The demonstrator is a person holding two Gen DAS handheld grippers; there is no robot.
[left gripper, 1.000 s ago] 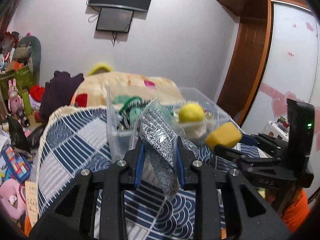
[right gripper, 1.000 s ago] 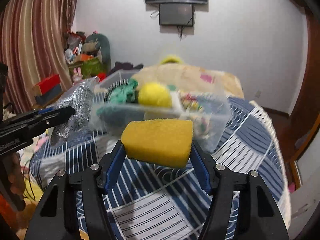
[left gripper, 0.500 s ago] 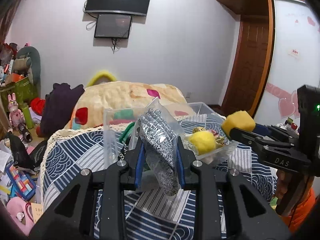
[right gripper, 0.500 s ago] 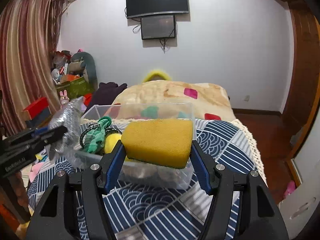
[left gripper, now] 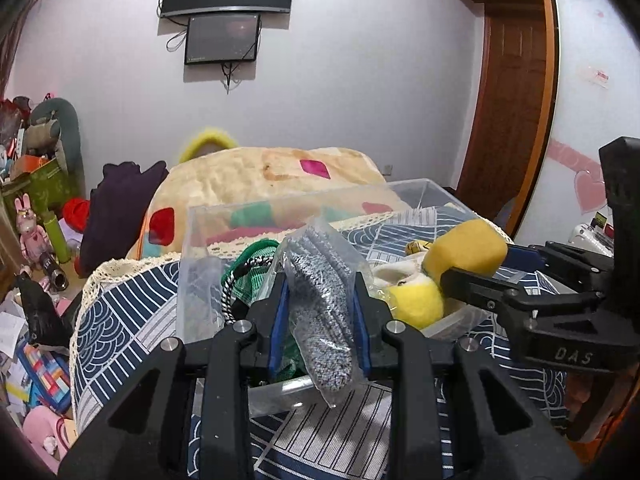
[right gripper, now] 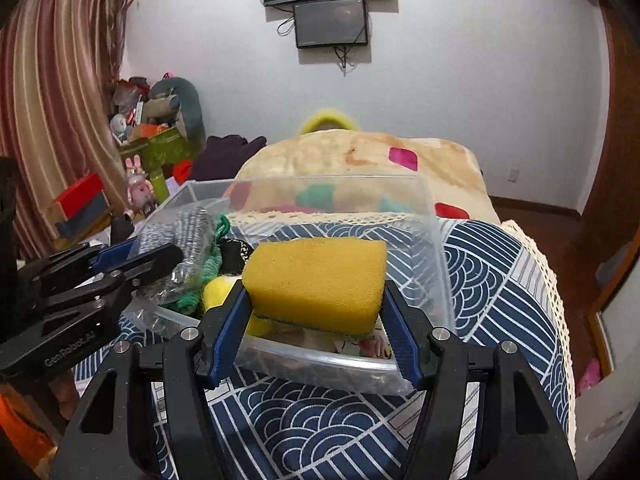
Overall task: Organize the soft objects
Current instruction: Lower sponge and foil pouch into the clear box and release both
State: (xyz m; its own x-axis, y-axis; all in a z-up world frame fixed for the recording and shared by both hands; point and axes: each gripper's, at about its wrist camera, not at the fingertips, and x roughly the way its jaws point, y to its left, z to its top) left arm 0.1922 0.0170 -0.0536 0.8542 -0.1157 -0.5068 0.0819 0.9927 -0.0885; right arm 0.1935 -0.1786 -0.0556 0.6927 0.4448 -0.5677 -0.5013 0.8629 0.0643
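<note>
My left gripper (left gripper: 318, 312) is shut on a clear bag of grey knit fabric (left gripper: 320, 292), held over the near edge of a clear plastic bin (left gripper: 224, 216). My right gripper (right gripper: 316, 312) is shut on a yellow sponge (right gripper: 316, 280), held over the same bin (right gripper: 432, 240). The sponge also shows in the left wrist view (left gripper: 464, 248), and the bag in the right wrist view (right gripper: 180, 236). In the bin lie a green net item (left gripper: 248, 276) and a yellow soft ball (left gripper: 418, 300).
The bin stands on a blue and white patterned cloth (right gripper: 500, 280) with a lace edge. Behind it lies a beige quilt (left gripper: 264, 176) on a bed. Toys and boxes clutter the floor at the left (left gripper: 36, 240). A wooden door (left gripper: 512, 112) stands at the right.
Both grippers have moved forward and up toward the bin; bag and sponge now hang over its near edge. Both grips are unchanged.
</note>
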